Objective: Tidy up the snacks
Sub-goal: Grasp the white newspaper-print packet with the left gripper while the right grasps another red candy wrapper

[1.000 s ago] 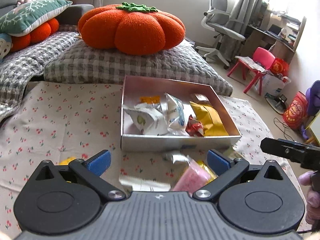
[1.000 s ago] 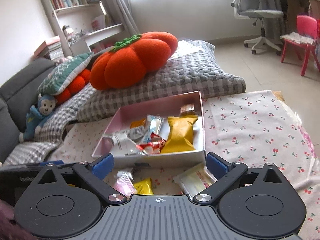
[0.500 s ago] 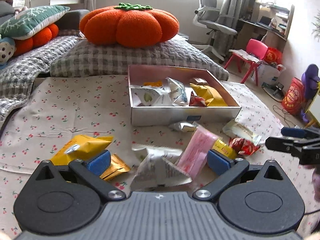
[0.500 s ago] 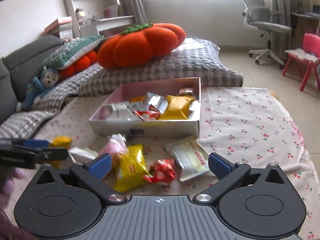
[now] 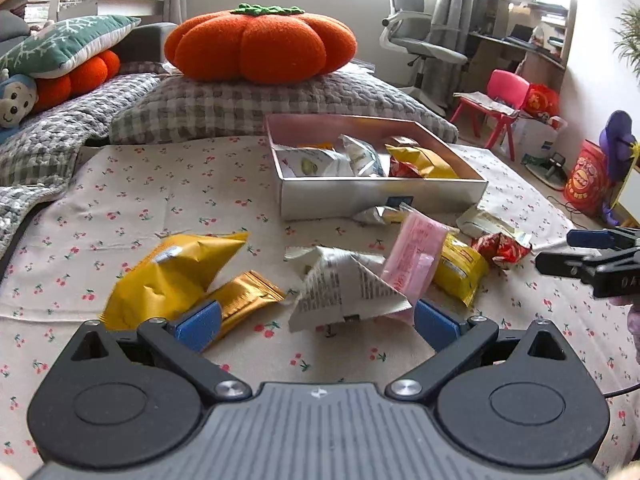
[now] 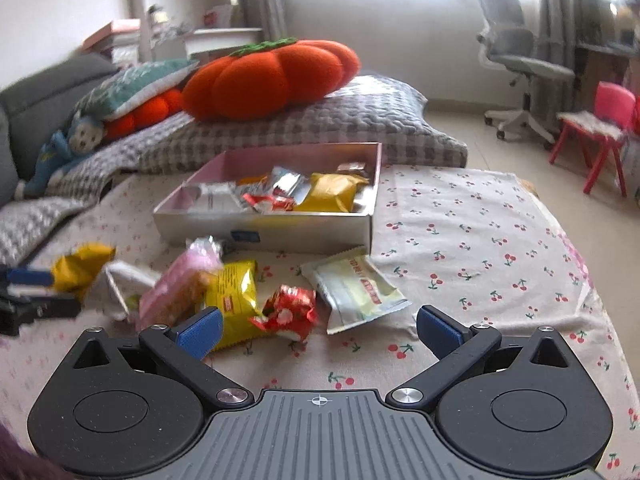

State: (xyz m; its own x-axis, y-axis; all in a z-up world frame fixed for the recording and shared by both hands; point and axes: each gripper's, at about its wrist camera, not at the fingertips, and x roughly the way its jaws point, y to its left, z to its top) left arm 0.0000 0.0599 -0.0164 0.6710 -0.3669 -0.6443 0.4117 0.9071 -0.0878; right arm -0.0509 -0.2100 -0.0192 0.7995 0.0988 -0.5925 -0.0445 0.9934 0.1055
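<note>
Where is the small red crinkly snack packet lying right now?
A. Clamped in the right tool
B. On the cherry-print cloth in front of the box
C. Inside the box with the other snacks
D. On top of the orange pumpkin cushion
B: the red crinkly packet lies loose on the cherry-print cloth, on the near side of the box, between the yellow packet and the pale flat packet; the right tool stands open and empty.

Bare cherry-print cloth (image 6: 472, 240) lies open right of the box (image 6: 280, 232), and more lies left of it. Loose packets crowd the box's front: yellow bag (image 5: 172, 276), white triangular pack (image 5: 340, 288), pink packet (image 5: 416, 256), red wrapper (image 6: 288, 312)
</note>
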